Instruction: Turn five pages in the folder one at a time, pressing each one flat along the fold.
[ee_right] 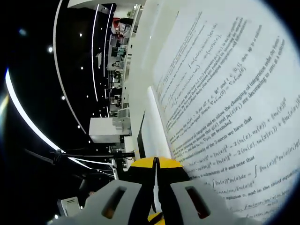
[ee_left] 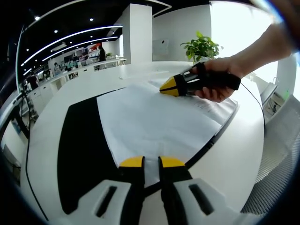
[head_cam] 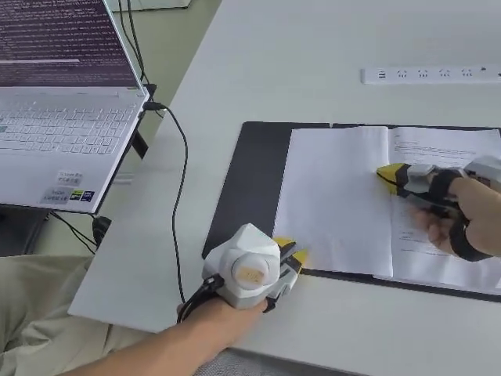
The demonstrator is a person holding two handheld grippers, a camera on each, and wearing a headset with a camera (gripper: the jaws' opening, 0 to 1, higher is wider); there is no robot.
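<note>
The surface is a wide white table (head_cam: 313, 47), and behind it, in the left gripper view, there is an open office with ceiling lights and a green plant (ee_left: 201, 47).

The folder (head_cam: 250, 180) lies open and flat on this table, with the black cover to the outside. On its left half lies a blank page (head_cam: 333, 204), and its right half shows a printed page (head_cam: 446, 149) with lines of text and formulas. The fold of the folder runs between these two pages.

My right gripper (head_cam: 387, 174) is at this fold, in the upper part of the folder. Its yellow tips point toward the blank page. In the right gripper view the two jaws stand closed together, with only a thin line between them, and I see nothing held in them. The printed page (ee_right: 234, 93) is very near to them there. I cannot tell if the tips touch the paper.

My left gripper (head_cam: 291, 254) is at the near edge of the folder, at the lower corner of the blank page. In the left gripper view its jaws are a little apart, with a narrow gap. The tips are over the edge of the blank page (ee_left: 154, 122), and I cannot tell if they have hold of it.

To the left of the folder, well apart, stands an open laptop (head_cam: 63, 125). A black cable (head_cam: 184, 172) runs down the table between the laptop and the folder. Beyond the far edge of the folder lies a white power strip (head_cam: 430, 74).
</note>
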